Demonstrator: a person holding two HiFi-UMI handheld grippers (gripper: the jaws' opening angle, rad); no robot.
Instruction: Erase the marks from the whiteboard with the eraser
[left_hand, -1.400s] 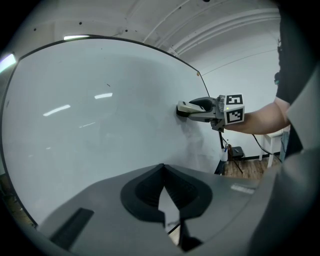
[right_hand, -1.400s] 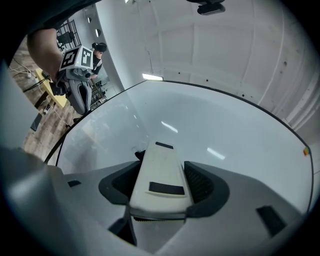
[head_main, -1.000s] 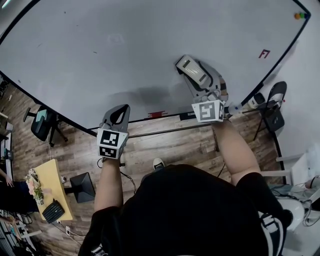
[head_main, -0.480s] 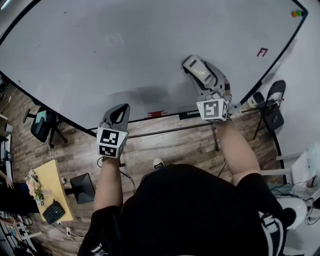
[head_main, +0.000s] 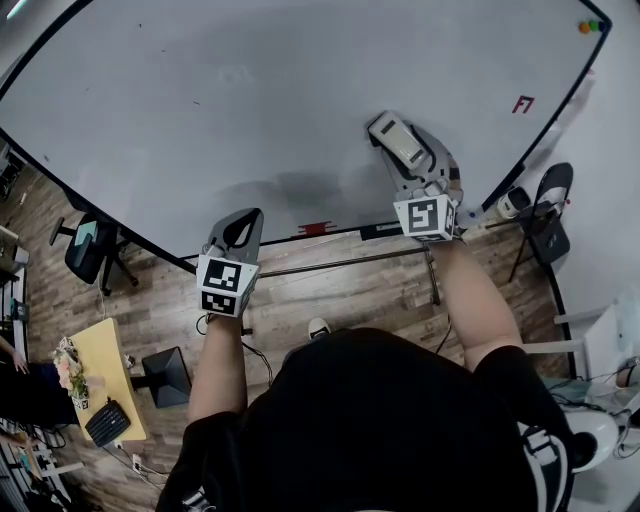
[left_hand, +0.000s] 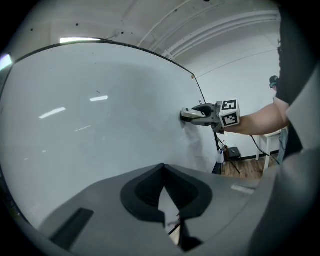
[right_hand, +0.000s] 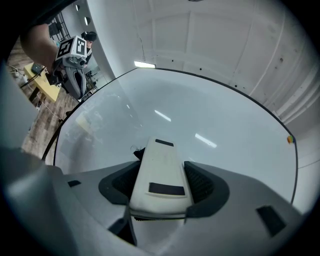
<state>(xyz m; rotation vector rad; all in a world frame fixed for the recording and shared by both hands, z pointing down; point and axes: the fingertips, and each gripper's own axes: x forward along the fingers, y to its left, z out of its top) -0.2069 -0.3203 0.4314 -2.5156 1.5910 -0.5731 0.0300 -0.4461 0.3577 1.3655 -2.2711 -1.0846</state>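
The whiteboard (head_main: 250, 120) fills the upper head view. A red mark (head_main: 523, 104) sits near its right edge, and a small dark dash (head_main: 196, 103) lies left of centre. My right gripper (head_main: 398, 142) is shut on the white eraser (head_main: 392, 135), whose far end presses against the board. In the right gripper view the eraser (right_hand: 162, 175) lies between the jaws, with a small dark scribble (right_hand: 135, 149) by its tip. My left gripper (head_main: 240, 228) hangs shut and empty near the board's lower edge. The left gripper view shows the right gripper (left_hand: 192, 114) against the whiteboard (left_hand: 90, 135).
Coloured magnets (head_main: 590, 27) sit at the board's top right corner. A red item (head_main: 313, 228) and a black one (head_main: 378, 231) lie on the board's ledge. On the wooden floor stand an office chair (head_main: 85, 250), a yellow table (head_main: 95, 375) and a black chair (head_main: 548, 215).
The right gripper has slid the eraser a short way to the right across the board. The left gripper has barely moved.
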